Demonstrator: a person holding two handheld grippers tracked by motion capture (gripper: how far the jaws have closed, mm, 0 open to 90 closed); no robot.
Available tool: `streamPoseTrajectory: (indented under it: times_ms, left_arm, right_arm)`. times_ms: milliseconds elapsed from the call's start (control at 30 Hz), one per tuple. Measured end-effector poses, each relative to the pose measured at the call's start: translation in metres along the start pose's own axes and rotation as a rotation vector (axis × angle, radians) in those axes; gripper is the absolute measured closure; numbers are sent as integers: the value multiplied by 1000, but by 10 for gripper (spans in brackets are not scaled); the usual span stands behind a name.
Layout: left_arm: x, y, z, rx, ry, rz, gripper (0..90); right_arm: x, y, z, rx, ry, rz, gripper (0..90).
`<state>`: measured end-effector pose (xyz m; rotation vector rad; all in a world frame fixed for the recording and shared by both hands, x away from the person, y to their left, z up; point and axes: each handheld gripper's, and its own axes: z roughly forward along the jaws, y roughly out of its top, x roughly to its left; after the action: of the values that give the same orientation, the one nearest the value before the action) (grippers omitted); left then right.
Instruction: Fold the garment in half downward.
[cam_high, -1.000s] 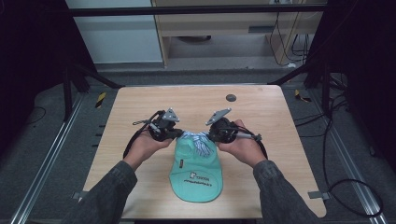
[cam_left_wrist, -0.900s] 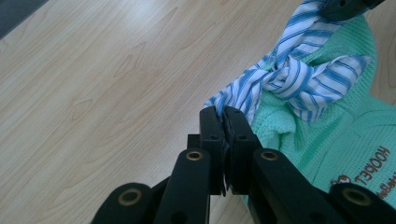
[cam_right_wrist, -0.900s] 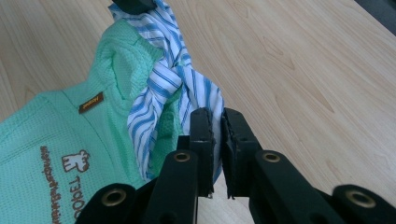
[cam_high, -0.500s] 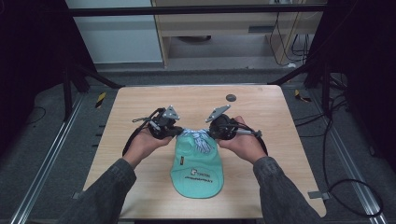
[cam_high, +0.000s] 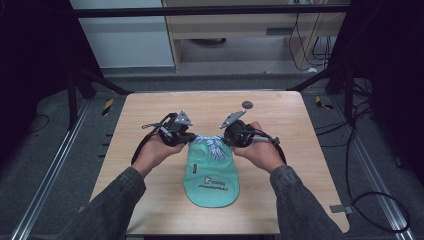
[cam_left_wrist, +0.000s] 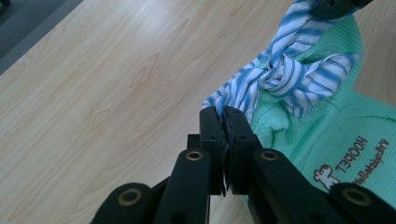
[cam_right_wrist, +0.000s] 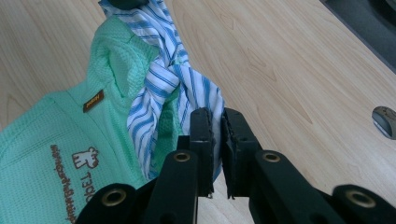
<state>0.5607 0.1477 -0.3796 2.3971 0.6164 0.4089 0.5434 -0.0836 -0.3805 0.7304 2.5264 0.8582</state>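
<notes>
High view: a light wooden worktop (cam_high: 150, 170) fills the middle of the frame, with a person's two grey-sleeved forearms coming in from the bottom edge
Garment: a mint-green garment (cam_high: 212, 180) with a small printed logo lies flat at the centre, lower half of the frame, collar end pointing up the picture
Striped cloth: a blue-and-white striped cloth (cam_high: 212, 147) is tied in a knot at the garment's upper end, between the two hands
Left tongs (cam_high: 189, 140): held in the left hand (cam_high: 157, 150), left of centre, tips at the left end of the striped cloth
Right tongs (cam_high: 226, 140): held in the right hand (cam_high: 257, 150), right of centre, tips at the right end of the cloth
Left gripper view: the left tongs (cam_left_wrist: 224, 116) are pressed together at the bottom centre, pinching an end of the striped cloth (cam_left_wrist: 289, 79) – the knot sits up and to the right, over the green garment (cam_left_wrist: 341, 135)
Right gripper view: the right tongs (cam_right_wrist: 215, 119) stand nearly closed with a thin gap, a tail of the striped cloth (cam_right_wrist: 168, 79) caught between them; the garment (cam_right_wrist: 51, 135) spreads across the lower left
Small disc: a dark round object (cam_high: 247, 104) lies on the worktop near its far edge, well apart from the garment – also at the right edge of the right gripper view
</notes>
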Motion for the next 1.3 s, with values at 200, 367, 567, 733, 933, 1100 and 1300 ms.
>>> streamPoseTrajectory:
  times_ms: [200, 367, 567, 733, 933, 1100, 1300]
  left_arm:
    - [0, 6, 0, -3, 19, 6, 878]
    - [1, 8, 5, -6, 17, 9, 878]
    - [-2, 9, 6, -16, 23, 13, 878]
    - [0, 12, 5, -22, 33, 12, 877]
    - [-1, 12, 5, -26, 35, 15, 877]
    - [0, 12, 6, -36, 48, 19, 877]
    - [6, 15, 9, -30, 48, 19, 877]
  right_arm:
    - [-5, 0, 0, -17, -9, -1, 835]
    - [-8, -2, 2, -18, -11, -3, 835]
    - [-14, -5, 1, -29, -24, 6, 836]
    - [-14, -4, 0, -35, -33, 7, 836]
    - [-14, -5, -1, -34, -36, 5, 835]
    - [-13, -5, -1, -38, -36, 8, 836]
    - [-16, -4, 1, -45, -44, 12, 835]
